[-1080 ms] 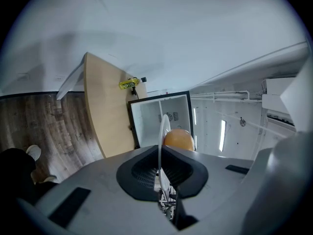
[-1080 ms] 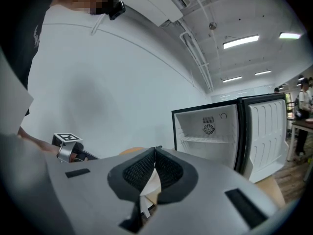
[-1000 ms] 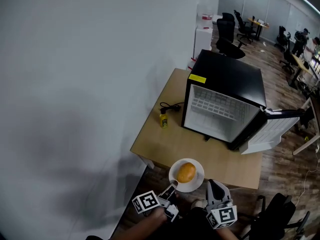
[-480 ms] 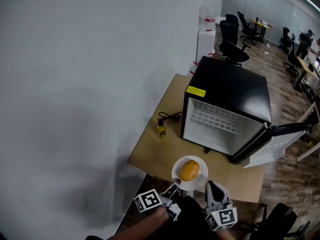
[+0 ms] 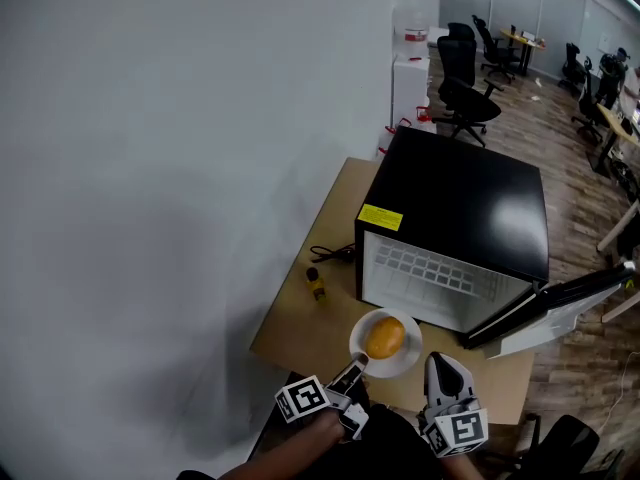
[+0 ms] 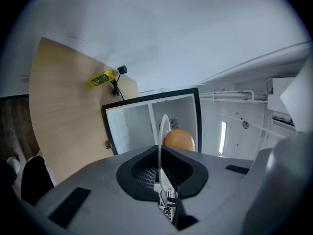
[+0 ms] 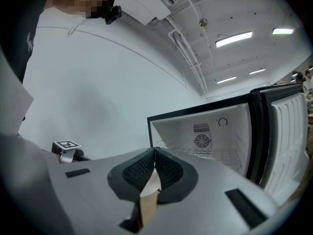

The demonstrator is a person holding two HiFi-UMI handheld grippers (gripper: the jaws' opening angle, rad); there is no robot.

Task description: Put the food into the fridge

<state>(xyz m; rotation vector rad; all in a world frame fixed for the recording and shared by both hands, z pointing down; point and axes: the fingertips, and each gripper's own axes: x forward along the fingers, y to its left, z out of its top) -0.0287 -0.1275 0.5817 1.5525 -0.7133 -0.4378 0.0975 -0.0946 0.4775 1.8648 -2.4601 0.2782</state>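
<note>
White plate [image 5: 361,347] carrying an orange-brown bun [image 5: 385,336], head view: left gripper [image 5: 354,368] holds its near rim over the front of the table [image 5: 300,318], just before the open fridge [image 5: 455,208], with the right gripper [image 5: 446,366] beside it. Left gripper view: jaws pinched on the plate rim, seen edge-on, bun in front of the fridge cavity. Right gripper view: jaws closed tip to tip, facing the fridge interior.

A plain pale wall [image 5: 150,168] is being observed left of the left tongs [image 5: 356,366]. A light wooden table [image 5: 290,323] is being noted just ahead of both. Beyond the right tongs [image 5: 443,361], wood-plank flooring [image 5: 570,183], black office chairs [image 5: 465,98] and, overhead, lit ceiling strips [image 7: 234,39] are being recorded.
</note>
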